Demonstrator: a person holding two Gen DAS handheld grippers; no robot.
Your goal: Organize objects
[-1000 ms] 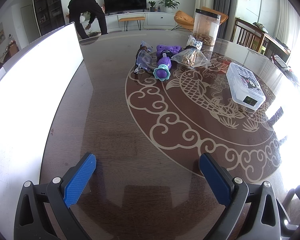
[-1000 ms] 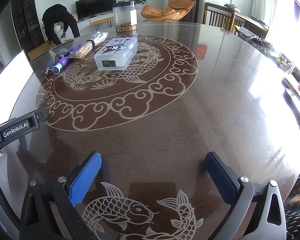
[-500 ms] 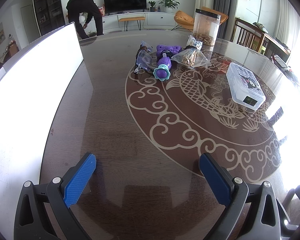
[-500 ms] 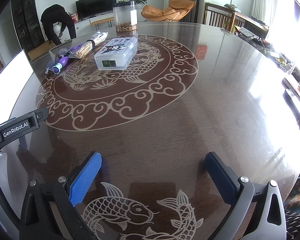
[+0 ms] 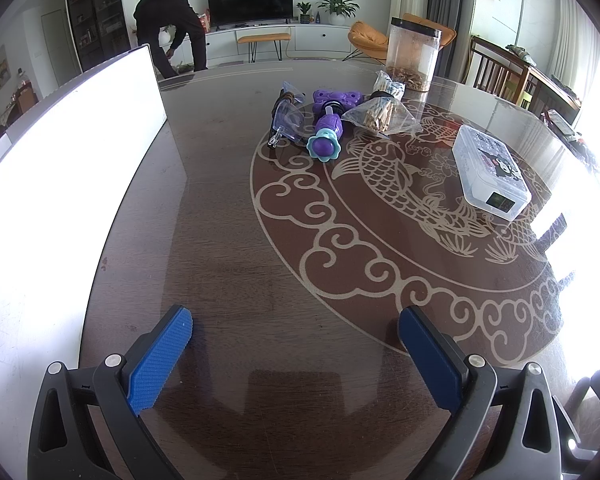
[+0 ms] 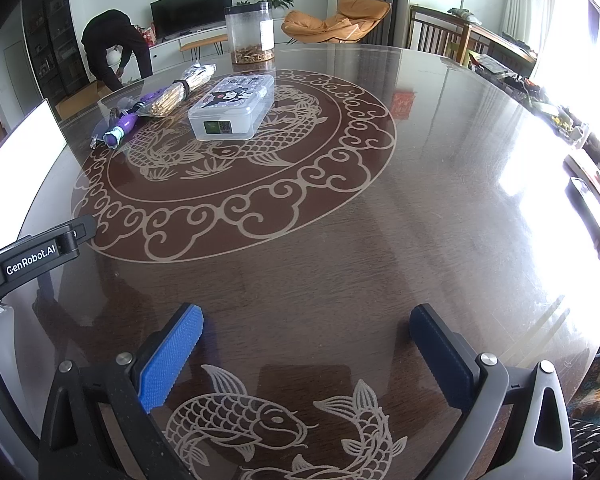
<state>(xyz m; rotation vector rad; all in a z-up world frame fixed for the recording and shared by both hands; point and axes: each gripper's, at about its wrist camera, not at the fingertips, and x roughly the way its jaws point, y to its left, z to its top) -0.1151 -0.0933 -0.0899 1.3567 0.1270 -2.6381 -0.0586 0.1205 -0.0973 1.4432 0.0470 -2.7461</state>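
The left gripper (image 5: 295,354) and right gripper (image 6: 306,354) hover low over the worktop (image 5: 228,240), fingers wide apart and holding nothing. Far ahead lie a purple toy (image 5: 327,130), long axis running toward the left camera with its flower-shaped end nearest, a bag of sticks (image 5: 380,114), and a clear lidded box (image 6: 234,106) with a cartoon sticker, lengthwise away from the right camera. The left gripper's body reads "GenRobot.AI".

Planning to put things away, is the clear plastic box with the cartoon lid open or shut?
Shut: the clear plastic box has its lid flat on top.
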